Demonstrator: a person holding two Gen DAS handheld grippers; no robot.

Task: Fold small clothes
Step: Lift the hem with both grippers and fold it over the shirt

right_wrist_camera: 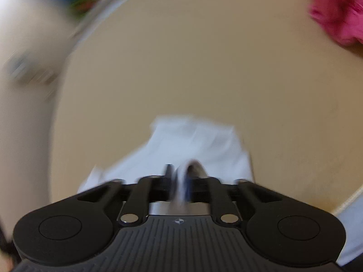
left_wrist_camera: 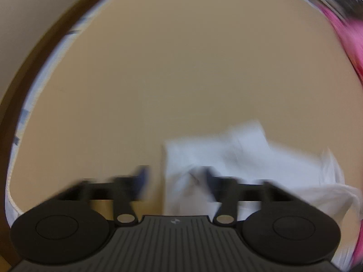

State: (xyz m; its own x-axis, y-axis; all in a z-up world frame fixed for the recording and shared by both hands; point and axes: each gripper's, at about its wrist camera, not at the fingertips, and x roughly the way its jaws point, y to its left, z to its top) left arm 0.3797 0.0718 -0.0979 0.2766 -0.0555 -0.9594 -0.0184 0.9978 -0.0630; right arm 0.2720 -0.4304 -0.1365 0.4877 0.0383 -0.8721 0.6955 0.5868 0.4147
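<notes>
A small white garment lies crumpled on the tan table, at the lower right of the left wrist view. My left gripper is open, its fingers spread wide; the garment's left edge lies between them. In the right wrist view the same white garment lies just ahead of my right gripper, whose jaws are closed on a fold of the white cloth. Both views are blurred by motion.
A pink garment lies at the far right of the table, and shows in the right wrist view at the upper right. The round table's pale edge curves along the left. Blurred colourful items sit beyond it.
</notes>
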